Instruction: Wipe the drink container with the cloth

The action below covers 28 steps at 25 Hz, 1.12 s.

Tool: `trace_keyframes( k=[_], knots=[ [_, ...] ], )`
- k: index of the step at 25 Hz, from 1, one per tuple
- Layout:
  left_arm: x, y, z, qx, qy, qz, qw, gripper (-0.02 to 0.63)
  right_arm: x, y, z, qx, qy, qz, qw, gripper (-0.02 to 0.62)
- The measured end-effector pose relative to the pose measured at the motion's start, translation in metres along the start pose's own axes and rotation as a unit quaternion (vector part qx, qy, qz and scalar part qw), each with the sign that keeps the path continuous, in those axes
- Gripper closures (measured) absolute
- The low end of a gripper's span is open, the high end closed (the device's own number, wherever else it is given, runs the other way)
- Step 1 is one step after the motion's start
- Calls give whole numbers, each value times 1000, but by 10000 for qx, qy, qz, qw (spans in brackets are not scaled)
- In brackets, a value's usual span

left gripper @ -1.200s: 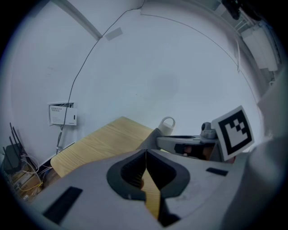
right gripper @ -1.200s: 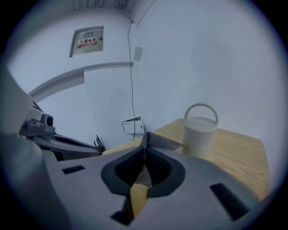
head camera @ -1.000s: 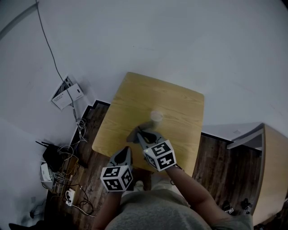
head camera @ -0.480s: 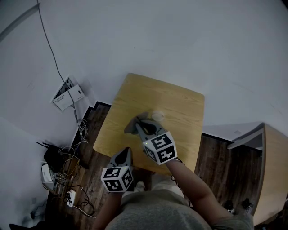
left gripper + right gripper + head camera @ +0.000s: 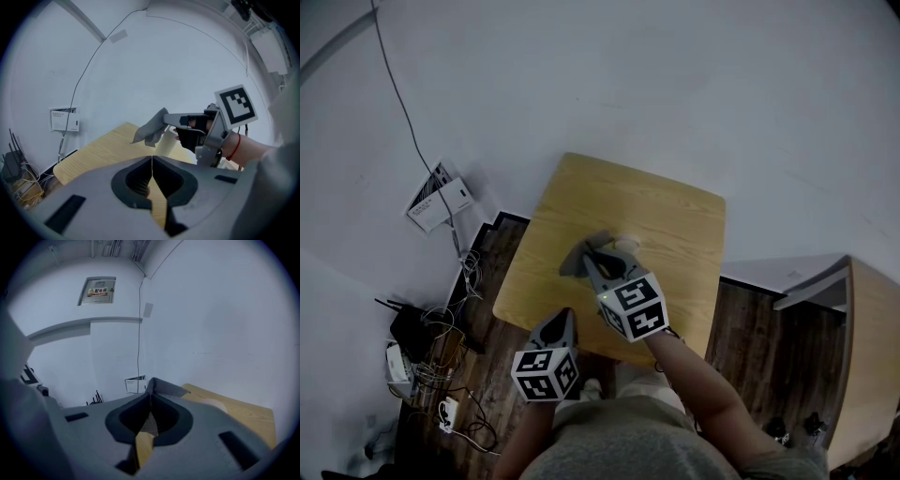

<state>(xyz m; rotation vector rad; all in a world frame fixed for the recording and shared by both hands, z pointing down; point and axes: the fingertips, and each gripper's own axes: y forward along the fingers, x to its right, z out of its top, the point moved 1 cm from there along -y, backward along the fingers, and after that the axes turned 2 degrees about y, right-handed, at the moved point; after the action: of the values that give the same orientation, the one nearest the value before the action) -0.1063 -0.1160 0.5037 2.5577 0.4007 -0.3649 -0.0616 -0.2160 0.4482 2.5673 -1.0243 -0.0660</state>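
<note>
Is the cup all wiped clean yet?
Not yet, as far as I can see. Done: the cloth is pinched in the right claw. Happening now: it is held up beside the cup on the table. Left to do: the wiping itself. The left claw is shut and empty.

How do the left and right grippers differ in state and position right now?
The right gripper is shut on the cloth; the left gripper is shut on nothing. The right gripper reaches over the table beside the cup; the left gripper hangs at the table's near edge. Both are closed.
</note>
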Motion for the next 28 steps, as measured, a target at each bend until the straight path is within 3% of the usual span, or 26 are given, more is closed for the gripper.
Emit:
trace_keyframes(
  k=[13, 28],
  knots=[
    [1, 11, -3, -77, -26, -8, 10000, 603, 26, 0, -55, -520, 168, -410, 9977, 586],
    [-1, 22, -8, -197, -104, 70, 9997, 603, 46, 7, -97, -941, 441, -570, 9930, 586]
  ],
)
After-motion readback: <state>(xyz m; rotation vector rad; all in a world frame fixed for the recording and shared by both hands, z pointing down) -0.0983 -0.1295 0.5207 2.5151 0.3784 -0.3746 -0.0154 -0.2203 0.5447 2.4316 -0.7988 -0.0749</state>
